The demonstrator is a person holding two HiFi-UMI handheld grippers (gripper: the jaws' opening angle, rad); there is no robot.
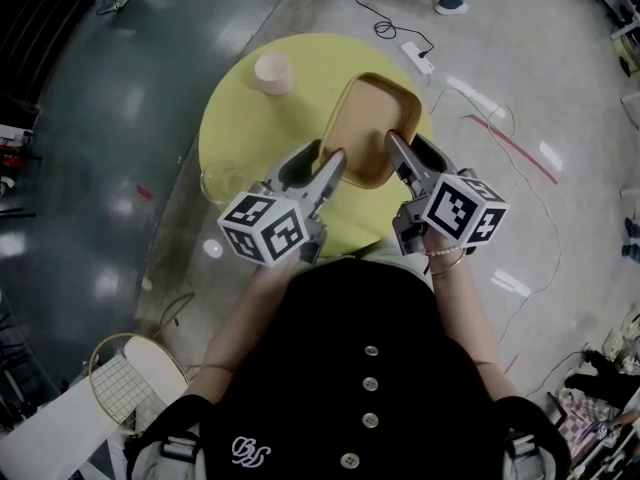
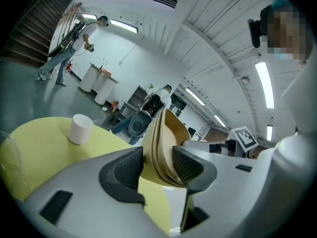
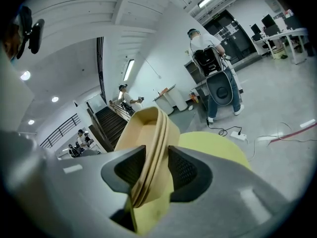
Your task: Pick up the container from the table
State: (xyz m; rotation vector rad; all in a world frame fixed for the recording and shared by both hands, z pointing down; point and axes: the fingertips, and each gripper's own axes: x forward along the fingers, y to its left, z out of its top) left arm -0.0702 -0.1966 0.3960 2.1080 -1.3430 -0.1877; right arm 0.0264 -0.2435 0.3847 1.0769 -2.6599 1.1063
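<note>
Since left gripper [image 1: 328,158] & right gripper [image 1: 405,146] each clench just a thin rim of tan rectangular pulp container [image 1: 372,118], uneven lift could flex it loose.

Bright ceiling strips [image 2: 265,83] glare; fisheye edges darken and bend.

The hand-held gripper [image 3: 156,166] pinches the tan container [image 3: 143,128] by its rim (yellow table [image 3: 215,144] behind).

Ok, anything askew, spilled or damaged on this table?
Nothing stands out: the container looks intact, the cup stands upright, and nothing is spilled on the yellow table.
</note>
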